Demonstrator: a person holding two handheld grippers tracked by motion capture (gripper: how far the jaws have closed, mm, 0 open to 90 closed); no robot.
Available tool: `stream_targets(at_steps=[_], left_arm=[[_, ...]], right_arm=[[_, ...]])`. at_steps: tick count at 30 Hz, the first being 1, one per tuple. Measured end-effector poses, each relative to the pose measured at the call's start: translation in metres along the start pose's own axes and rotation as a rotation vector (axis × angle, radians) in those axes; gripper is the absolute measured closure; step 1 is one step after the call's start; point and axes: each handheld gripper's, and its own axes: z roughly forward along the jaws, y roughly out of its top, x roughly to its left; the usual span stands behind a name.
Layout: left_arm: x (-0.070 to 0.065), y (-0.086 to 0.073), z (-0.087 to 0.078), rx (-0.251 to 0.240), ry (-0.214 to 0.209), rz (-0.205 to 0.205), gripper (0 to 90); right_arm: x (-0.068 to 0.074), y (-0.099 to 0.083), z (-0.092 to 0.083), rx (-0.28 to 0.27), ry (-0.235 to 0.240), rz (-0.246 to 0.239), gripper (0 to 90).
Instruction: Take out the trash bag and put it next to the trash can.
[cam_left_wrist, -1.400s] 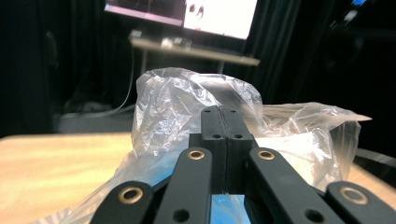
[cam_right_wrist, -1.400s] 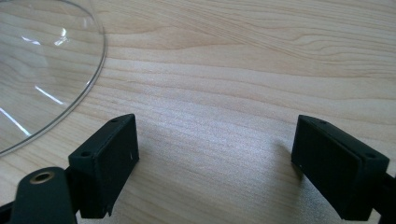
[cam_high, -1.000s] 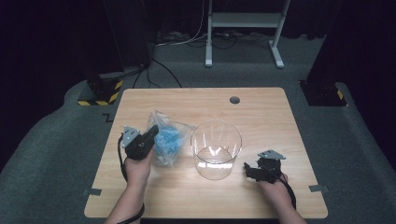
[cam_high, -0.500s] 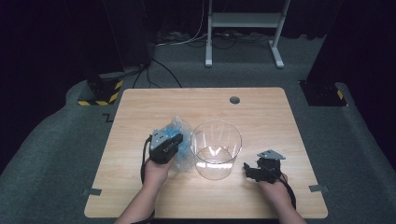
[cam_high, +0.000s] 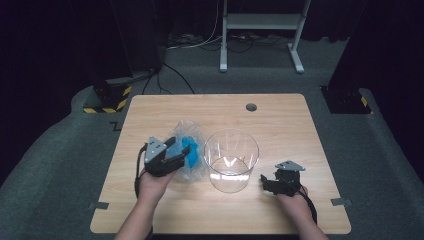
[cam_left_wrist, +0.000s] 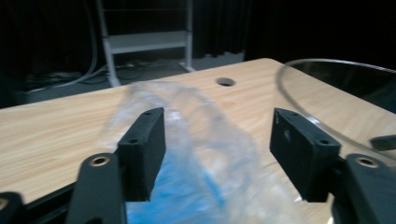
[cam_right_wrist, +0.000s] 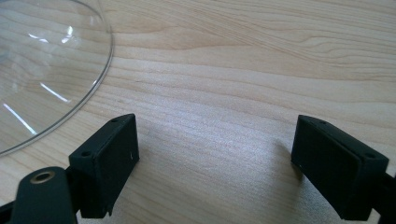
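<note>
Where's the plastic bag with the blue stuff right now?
In the high view the bag lies left of centre on the table, against the left side of the clear container, with the left tongs open around its near edge.

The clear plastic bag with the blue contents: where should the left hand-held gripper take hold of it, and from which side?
Probably by the crumpled loose film at the top of the plastic bag, above the blue contents, coming from the person's side with the left hand-held gripper. Its jaws have just been opening and straddle that film without pressing it. The glass bowl stands close on the right, so that side is poor.
</note>
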Motion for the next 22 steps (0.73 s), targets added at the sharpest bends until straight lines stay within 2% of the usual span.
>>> stream_targets(at_steps=[2,4,7,10,12,15,18,19,22], left_arm=[[0.020,-0.001,-0.015,-0.014,0.022,-0.035,33.4],[0.034,-0.005,-0.021,0.016,0.047,-0.045,28.7],[0.056,-0.023,-0.026,0.101,0.118,-0.025,26.6],[0.075,-0.050,-0.021,0.233,0.158,-0.015,24.0],[0.086,-0.067,-0.017,0.301,0.164,-0.057,23.9],[0.097,-0.085,-0.013,0.367,0.169,-0.129,23.4],[0.102,-0.100,-0.007,0.445,0.189,-0.156,23.0],[0.103,-0.102,-0.006,0.455,0.195,-0.168,22.9],[0.103,-0.103,-0.005,0.450,0.200,-0.169,22.7]], right_arm=[[0.000,0.000,0.000,0.001,0.001,0.002,14.9],[0.000,0.000,0.000,0.000,0.003,-0.006,14.8],[0.000,0.000,0.000,0.001,0.005,-0.005,14.8],[0.000,0.001,0.001,0.002,0.005,-0.007,14.8],[0.000,0.001,0.001,0.003,0.005,-0.004,14.8],[0.000,0.001,0.001,0.001,0.006,-0.007,14.8],[0.001,0.002,0.002,0.001,0.007,-0.007,14.7],[0.001,0.002,0.002,0.001,0.007,-0.007,14.7],[0.001,0.002,0.002,0.001,0.007,-0.007,14.7]])
